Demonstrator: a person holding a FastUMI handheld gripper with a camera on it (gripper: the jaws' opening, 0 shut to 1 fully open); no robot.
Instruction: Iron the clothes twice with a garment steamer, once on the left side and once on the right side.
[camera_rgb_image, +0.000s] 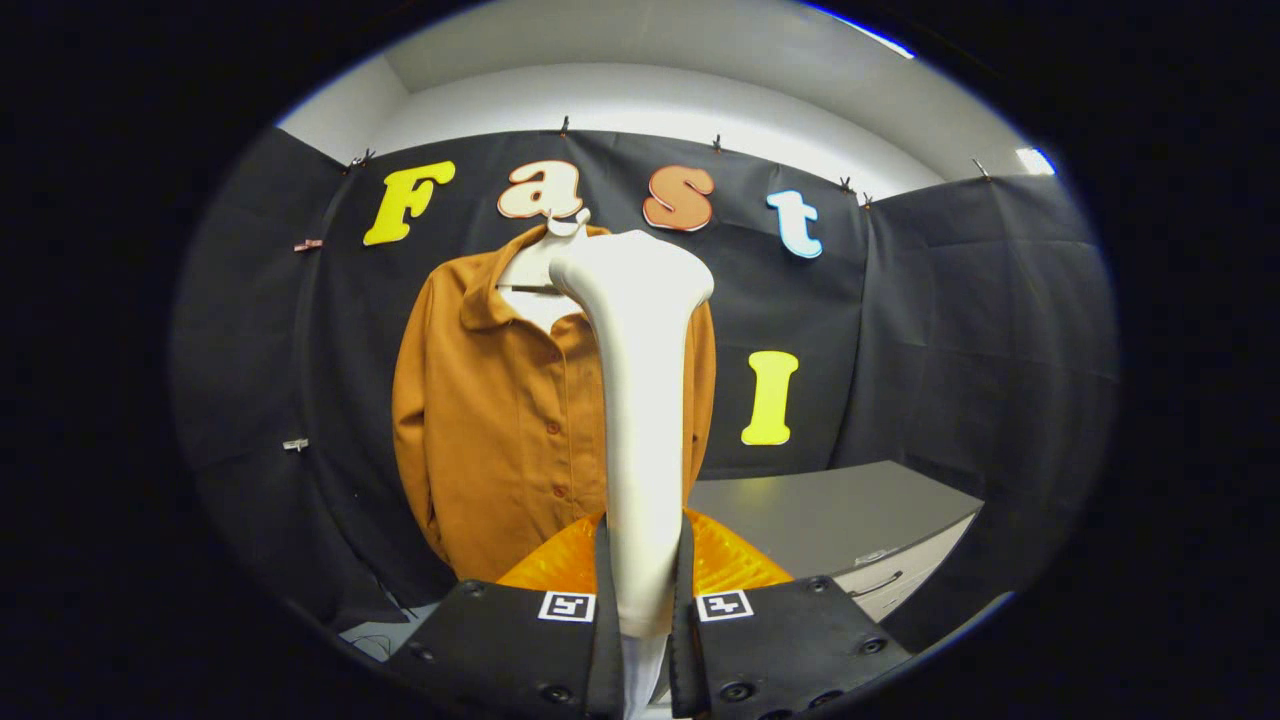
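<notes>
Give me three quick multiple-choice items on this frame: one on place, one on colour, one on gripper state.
1. Where does the shirt hang?
A. on a hanger against the black wall
B. folded on the cabinet
C. on the floor

2. What colour is the shirt?
A. blue
B. white
C. orange-brown

3. What is the gripper doing?
A. open, holding nothing
B. shut on the steamer
C. shut on a sleeve

Answers: 1 A, the collar sits on a hanger before the cloth; 2 C, the fabric is orange-brown; 3 B, both fingers press the white handle.
</notes>
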